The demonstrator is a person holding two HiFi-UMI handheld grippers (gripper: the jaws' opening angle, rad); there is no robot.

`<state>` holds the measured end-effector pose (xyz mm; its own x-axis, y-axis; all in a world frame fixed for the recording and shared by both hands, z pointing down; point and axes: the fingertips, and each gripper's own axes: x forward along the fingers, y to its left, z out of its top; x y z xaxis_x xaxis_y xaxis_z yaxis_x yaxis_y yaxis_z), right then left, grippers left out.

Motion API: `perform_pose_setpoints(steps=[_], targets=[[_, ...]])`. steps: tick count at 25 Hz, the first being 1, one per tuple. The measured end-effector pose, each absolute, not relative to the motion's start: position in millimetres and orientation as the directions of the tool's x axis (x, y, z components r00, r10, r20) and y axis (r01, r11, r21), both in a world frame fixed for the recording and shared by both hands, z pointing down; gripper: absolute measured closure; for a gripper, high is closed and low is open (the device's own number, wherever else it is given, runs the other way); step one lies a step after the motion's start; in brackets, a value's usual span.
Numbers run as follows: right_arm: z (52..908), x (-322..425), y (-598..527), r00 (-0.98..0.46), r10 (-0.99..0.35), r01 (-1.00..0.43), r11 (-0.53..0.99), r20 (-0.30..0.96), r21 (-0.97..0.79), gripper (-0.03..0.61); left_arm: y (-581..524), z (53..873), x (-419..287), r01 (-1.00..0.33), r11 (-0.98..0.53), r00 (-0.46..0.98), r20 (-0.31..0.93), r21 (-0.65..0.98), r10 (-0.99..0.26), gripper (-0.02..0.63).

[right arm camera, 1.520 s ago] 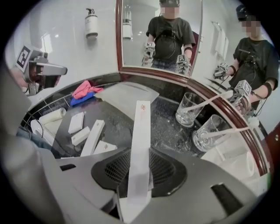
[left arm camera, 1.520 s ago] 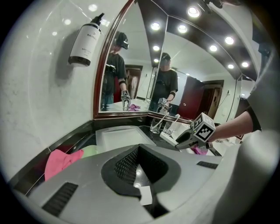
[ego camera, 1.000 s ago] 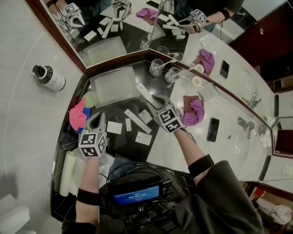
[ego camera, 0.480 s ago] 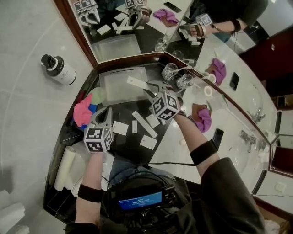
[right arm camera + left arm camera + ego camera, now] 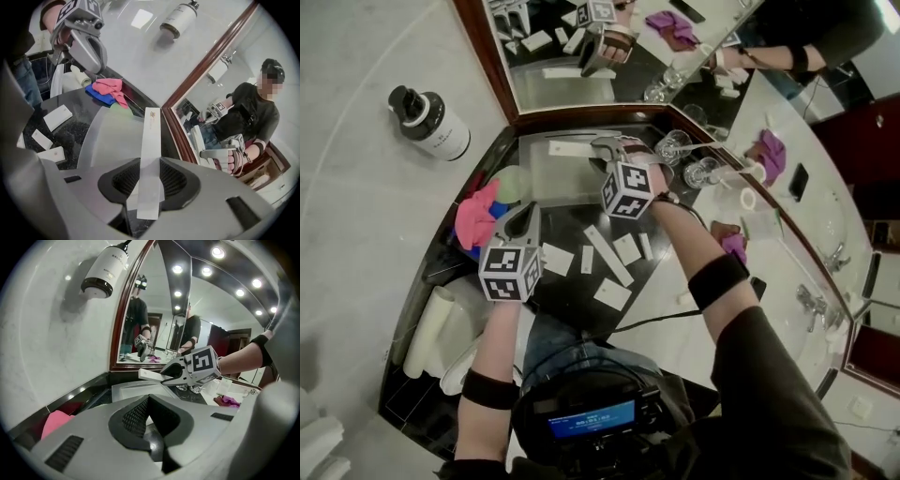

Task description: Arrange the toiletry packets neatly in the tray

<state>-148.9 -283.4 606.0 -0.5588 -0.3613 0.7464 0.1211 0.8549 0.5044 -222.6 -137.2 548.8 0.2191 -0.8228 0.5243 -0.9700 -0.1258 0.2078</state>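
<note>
A frosted tray [image 5: 546, 178] sits at the back of the black counter, under the mirror. My right gripper [image 5: 602, 148] hangs over its right part, shut on a long white packet [image 5: 570, 150] that sticks out over the tray; in the right gripper view that packet [image 5: 151, 140] runs forward from between the jaws above the tray [image 5: 105, 138]. My left gripper [image 5: 525, 210] is shut and holds nothing, near the tray's front left corner. Several flat white packets [image 5: 555, 259] and a long one [image 5: 609, 255] lie on the counter in front of the tray.
Pink and blue cloths [image 5: 476, 217] lie left of the tray. Two glasses [image 5: 675, 146] stand to its right, and a purple cloth [image 5: 733, 246] lies on the white counter. A soap bottle [image 5: 431, 122] hangs on the wall. Rolled towels [image 5: 427, 328] lie at the near left.
My right gripper has carried the long packet up and left from above the counter to over the tray, rolling as it went. The left gripper has edged forward, still shut.
</note>
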Motion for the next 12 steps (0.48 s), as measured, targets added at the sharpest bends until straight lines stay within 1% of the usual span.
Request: perform_pose_setpoints(steps=[4, 12], targets=[[620.3, -163.5, -288.8, -0.541, -0.343, 0.184, 0.843, 0.768, 0.506, 0.434, -135.3, 556.3, -225.7, -0.970, -0.113, 0.213, 0.533, 0.215, -0.819, 0.611], [646.1, -177.2, -294.8, -0.503, -0.307, 0.243, 0.847, 0.808, 0.473, 0.434, -132.2, 565.9, -234.5, -0.972, -0.099, 0.204, 0.544, 0.215, -0.814, 0.611]])
